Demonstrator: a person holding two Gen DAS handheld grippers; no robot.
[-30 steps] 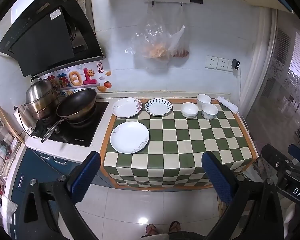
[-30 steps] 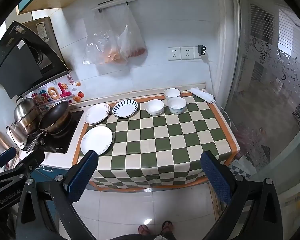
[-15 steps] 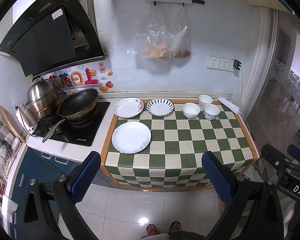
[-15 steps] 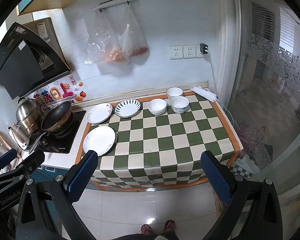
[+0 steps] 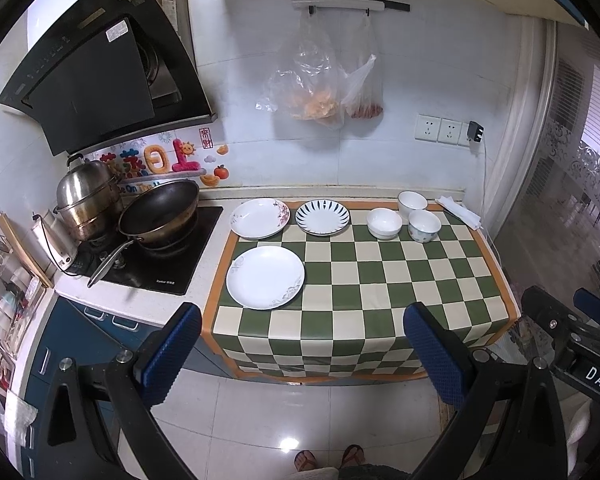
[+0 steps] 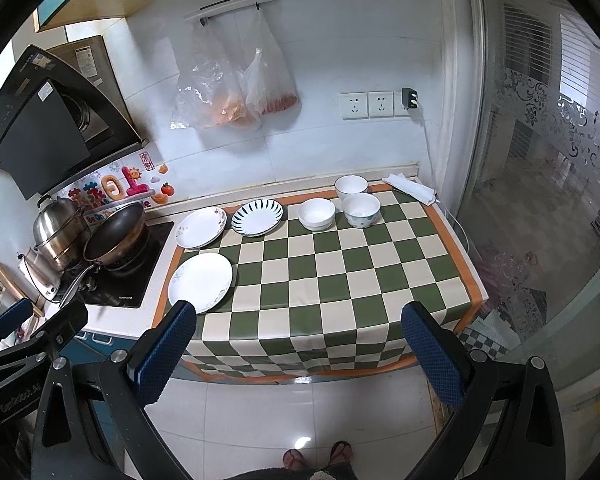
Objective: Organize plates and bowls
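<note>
Plates [image 5: 265, 277], 3 on the checkered cloth's [image 5: 380, 280] left side; 3 bowls [image 5: 384, 223] at back right. Left gripper [image 5: 300, 344] and right gripper [image 6: 296, 340] both spread wide, empty, well short of the counter. Left is nearer the plates, right nearer the bowls.

On the checkered cloth [image 5: 380, 280], a plain white plate [image 5: 265, 277] lies flat near its left front. At the cloth's back edge sit a flowered plate [image 5: 259, 217], a blue-striped plate [image 5: 322, 217], and three upright bowls [image 5: 384, 222], apparently empty, toward its right.
</note>
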